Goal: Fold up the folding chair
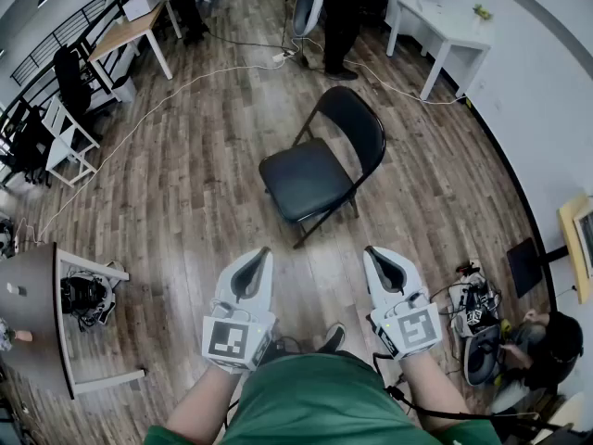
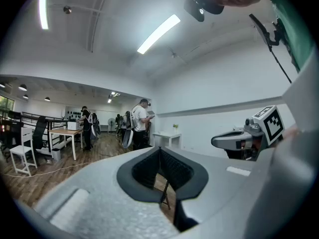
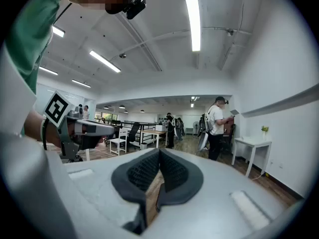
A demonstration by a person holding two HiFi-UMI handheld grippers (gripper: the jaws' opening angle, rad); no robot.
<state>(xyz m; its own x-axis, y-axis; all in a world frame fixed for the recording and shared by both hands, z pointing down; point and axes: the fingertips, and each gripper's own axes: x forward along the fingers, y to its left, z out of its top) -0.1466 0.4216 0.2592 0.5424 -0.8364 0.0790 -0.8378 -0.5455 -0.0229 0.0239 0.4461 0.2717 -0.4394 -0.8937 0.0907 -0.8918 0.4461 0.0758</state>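
A black folding chair [image 1: 320,167] stands unfolded on the wooden floor ahead of me, seat facing me, backrest at the far right. My left gripper [image 1: 264,251] and right gripper [image 1: 372,251] are held side by side, level, well short of the chair, both shut and empty. In the left gripper view the left gripper [image 2: 160,149] shows jaws meeting at the tips, and a sliver of a chair leg [image 2: 164,193] shows through the gap below. The right gripper [image 3: 159,151] in its own view is likewise shut with nothing between the pads.
A white table [image 1: 443,28] stands at the far right by the wall, a wooden-topped table [image 1: 130,28] at the far left. A person [image 1: 341,17] stands behind the chair. Cables cross the floor. A person sits with gear [image 1: 482,318] at my right; a dark table [image 1: 37,313] stands at my left.
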